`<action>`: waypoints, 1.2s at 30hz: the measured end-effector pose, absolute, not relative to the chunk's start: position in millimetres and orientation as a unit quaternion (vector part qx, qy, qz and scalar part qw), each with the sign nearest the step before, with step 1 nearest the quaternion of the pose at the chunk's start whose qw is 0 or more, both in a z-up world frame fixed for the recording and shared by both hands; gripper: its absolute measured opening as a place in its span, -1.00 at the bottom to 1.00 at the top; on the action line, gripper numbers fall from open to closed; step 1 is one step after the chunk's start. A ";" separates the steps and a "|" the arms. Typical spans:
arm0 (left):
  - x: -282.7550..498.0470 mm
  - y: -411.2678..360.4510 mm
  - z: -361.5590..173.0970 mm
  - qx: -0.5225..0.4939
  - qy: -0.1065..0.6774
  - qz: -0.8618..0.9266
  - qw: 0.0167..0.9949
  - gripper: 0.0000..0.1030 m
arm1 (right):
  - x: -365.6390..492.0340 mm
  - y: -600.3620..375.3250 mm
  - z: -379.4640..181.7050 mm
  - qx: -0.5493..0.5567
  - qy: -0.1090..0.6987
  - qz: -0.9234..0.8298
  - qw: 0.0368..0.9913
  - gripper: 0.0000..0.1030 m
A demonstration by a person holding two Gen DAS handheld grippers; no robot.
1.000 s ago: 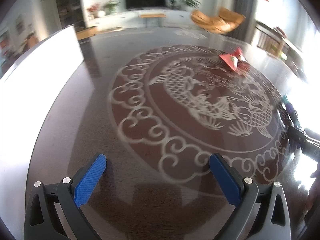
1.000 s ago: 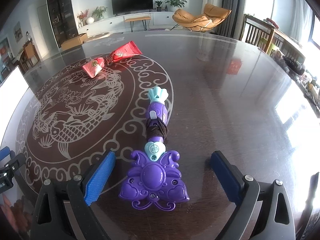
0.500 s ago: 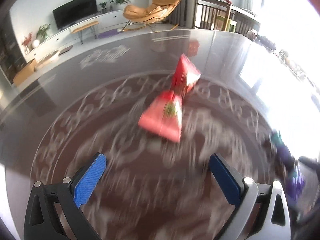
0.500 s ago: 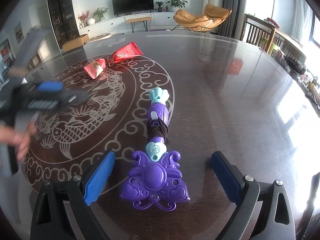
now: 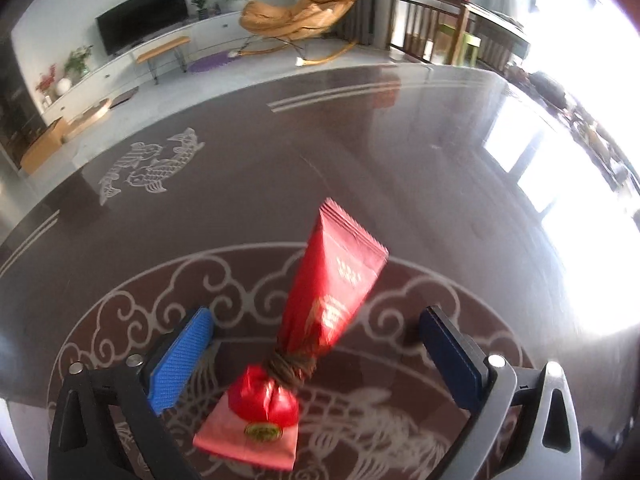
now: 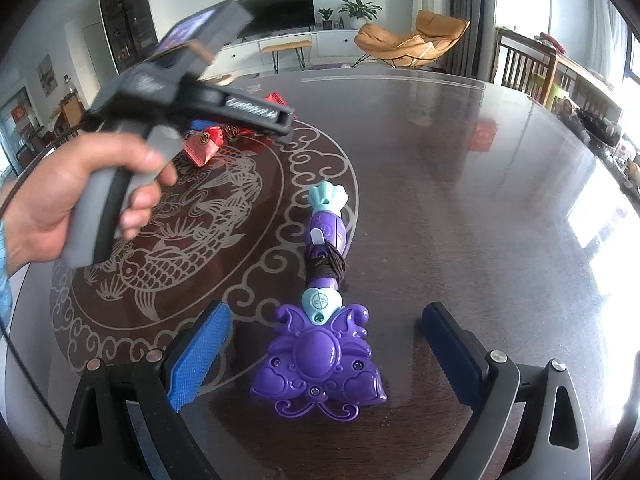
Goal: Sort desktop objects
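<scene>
**Close on the packet at the tied middle**

Left gripper point(image 5: 316, 320): fingers apart, just now closing in, with the red packet point(image 5: 332, 288) between them but not yet touched. Packet flat on the table point(image 5: 400, 152), inside the pale round pattern, long end away from the camera, short pink end toward it.

Advice for this step, as a judgement:
- Aim at the cord point(image 5: 290, 364) that binds the narrow middle, probably the firmest place to hold.
- Bring the fingers level on both sides before pressing, so as not to push the packet sideways on the glossy top.
- Close slowly. The foil looks thin and slippery, and may crumple or slide out.
- Lift only after both pads press.

Right gripper point(image 6: 325, 312): fingers wide apart, nothing held, with the purple toy point(image 6: 320, 364) on the table between them, broad head nearest, handle pointing away. Better to keep this one quiet until the packet is secure.

Count:
- red packet: one
- purple toy: one, with dark cord around the handle
- grippers: two
- hand point(image 6: 60, 200) in view: one, on the left gripper's handle
</scene>
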State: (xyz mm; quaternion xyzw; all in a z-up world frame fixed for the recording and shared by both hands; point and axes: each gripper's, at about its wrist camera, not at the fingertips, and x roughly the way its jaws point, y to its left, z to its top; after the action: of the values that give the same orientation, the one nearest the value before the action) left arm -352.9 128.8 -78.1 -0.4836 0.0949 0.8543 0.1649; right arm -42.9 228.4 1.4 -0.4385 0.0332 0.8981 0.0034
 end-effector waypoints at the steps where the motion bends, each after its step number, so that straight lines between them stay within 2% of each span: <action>1: -350.9 129.0 -74.2 -0.471 0.092 0.862 0.164 0.48 | -42.6 227.4 1.7 -0.437 0.031 0.899 0.004 0.88; 2: -349.4 130.4 -70.3 -0.464 0.092 0.866 0.163 -0.05 | -42.6 226.6 2.0 -0.437 0.030 0.899 0.005 0.88; 3: -351.1 132.2 -67.2 -0.464 0.092 0.866 0.162 -0.32 | -42.7 226.3 2.0 -0.437 0.030 0.899 0.005 0.88; 5: -345.9 135.0 -66.0 -0.466 0.100 0.864 0.162 -0.56 | -42.5 225.1 2.0 -0.437 0.031 0.899 0.005 0.88; 8: -320.8 130.5 -65.9 -0.464 0.112 0.867 0.145 -0.57 | -42.5 224.2 2.2 -0.438 0.030 0.899 0.005 0.88; 15: -207.0 28.2 -67.7 -0.460 0.032 0.886 0.053 -0.57 | -40.9 225.5 1.5 -0.438 0.031 0.898 0.009 0.88; 19: -130.0 -23.2 -69.2 -0.454 0.005 0.889 0.055 -0.58 | -41.3 223.3 0.9 -0.442 0.025 0.896 0.010 0.88; 23: -86.1 -44.0 -73.2 -0.449 0.019 0.892 0.053 -0.57 | -43.3 219.7 -1.4 -0.451 0.013 0.892 0.013 0.89; 25: -77.4 -51.2 -74.3 -0.445 0.006 0.894 0.057 -0.50 | -43.9 217.6 -2.1 -0.453 0.007 0.891 0.016 0.89; 28: -71.4 -54.6 -76.3 -0.429 -0.017 0.900 0.070 -0.26 | -42.7 217.0 -2.5 -0.454 0.004 0.891 0.017 0.89; 29: -70.7 -51.0 -76.6 -0.429 -0.013 0.901 0.072 -0.11 | -42.5 215.9 -2.7 -0.455 0.003 0.891 0.017 0.89; 31: -70.4 -37.4 -79.8 -0.436 0.025 0.897 0.066 0.36 | -42.3 215.4 -2.8 -0.455 0.003 0.890 0.018 0.89; 32: -75.1 -27.3 -81.6 -0.443 0.040 0.894 0.057 0.66 | -42.6 216.0 -2.6 -0.455 0.003 0.890 0.018 0.89; 36: -77.7 -28.7 -82.7 -0.444 0.043 0.894 0.041 0.84 | -41.0 213.9 -3.2 -0.455 0.004 0.890 0.019 0.90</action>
State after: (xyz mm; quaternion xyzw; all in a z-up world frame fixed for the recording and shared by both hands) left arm -77.7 -28.7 -82.7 -0.4442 0.0430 0.8940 0.0406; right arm -41.0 213.9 -3.2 -0.4553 0.0038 0.8901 0.0190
